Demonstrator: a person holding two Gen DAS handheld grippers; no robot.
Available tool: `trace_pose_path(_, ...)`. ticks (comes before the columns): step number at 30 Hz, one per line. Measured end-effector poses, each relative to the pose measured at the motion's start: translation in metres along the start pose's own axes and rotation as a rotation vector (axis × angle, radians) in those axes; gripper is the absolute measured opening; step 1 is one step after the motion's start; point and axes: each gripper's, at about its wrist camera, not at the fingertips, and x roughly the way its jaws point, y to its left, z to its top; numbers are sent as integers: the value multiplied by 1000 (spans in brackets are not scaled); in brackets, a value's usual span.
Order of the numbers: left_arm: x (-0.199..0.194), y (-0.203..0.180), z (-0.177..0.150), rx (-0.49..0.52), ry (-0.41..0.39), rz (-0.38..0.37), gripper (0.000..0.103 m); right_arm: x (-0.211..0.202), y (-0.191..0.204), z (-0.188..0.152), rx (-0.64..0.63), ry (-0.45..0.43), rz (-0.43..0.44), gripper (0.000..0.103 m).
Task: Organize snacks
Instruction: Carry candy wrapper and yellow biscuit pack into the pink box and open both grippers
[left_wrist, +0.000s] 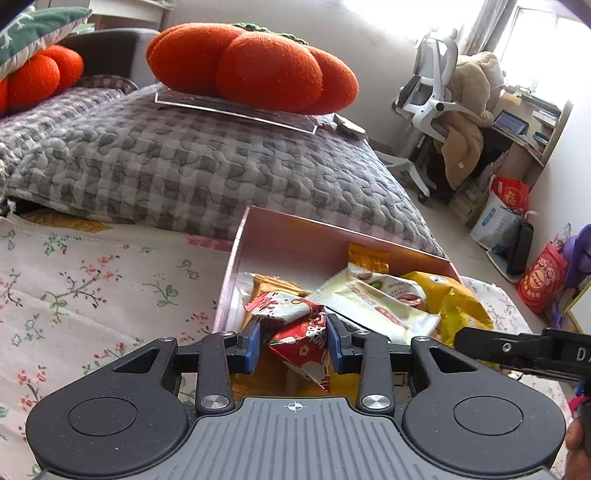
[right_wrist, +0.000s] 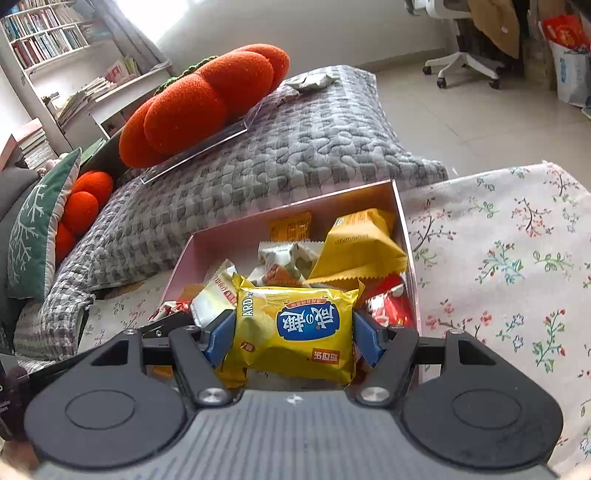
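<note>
A pink open box (left_wrist: 236, 258) sits on the floral sheet and holds several snack packets. My left gripper (left_wrist: 293, 341) is over the box's near end, shut on a red-and-white snack packet (left_wrist: 303, 347). A cream packet (left_wrist: 376, 302) and a yellow packet (left_wrist: 458, 306) lie further in. In the right wrist view, my right gripper (right_wrist: 293, 334) is shut on a yellow biscuit packet with a blue label (right_wrist: 299, 325), held over the box (right_wrist: 400, 221). An orange-yellow packet (right_wrist: 354, 243) lies at the box's far right. The right gripper's arm (left_wrist: 517, 349) shows in the left wrist view.
A grey checked quilt (left_wrist: 207, 166) lies behind the box, with an orange pumpkin cushion (left_wrist: 251, 66) on a clear tray. The floral sheet (right_wrist: 509, 266) spreads to the box's sides. A white office chair (left_wrist: 428, 96) and bags (left_wrist: 543, 280) stand on the floor at right.
</note>
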Motion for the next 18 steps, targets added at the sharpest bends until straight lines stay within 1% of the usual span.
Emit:
trace_pose_path(3,-1,1,-1,11,-1,4,35,-1,1,0,-18,-15,-12,64)
trace_pose_path(6,-4,-2,-1,45,-7,-7,35,-3,2,1,-31,-41,-28,64)
trace_pose_path(8,-6,-5,0,66,-12,-6,39,-5,2,2,-27,-60,-30,65)
trace_pose_path(10,-9,-7,1,78,-23,1,49,-6,0,2,-24,-72,-33,67)
trace_pose_path(11,-11,-7,3,79,-29,1,52,-6,0,3,-23,-78,-39,70)
trace_pose_path(13,-16,-6,5,75,-38,-3,59,-8,0,4,-26,-89,-60,72)
trace_pose_path(18,-24,-5,10,71,-45,6,61,-15,-5,8,5,-95,-59,73)
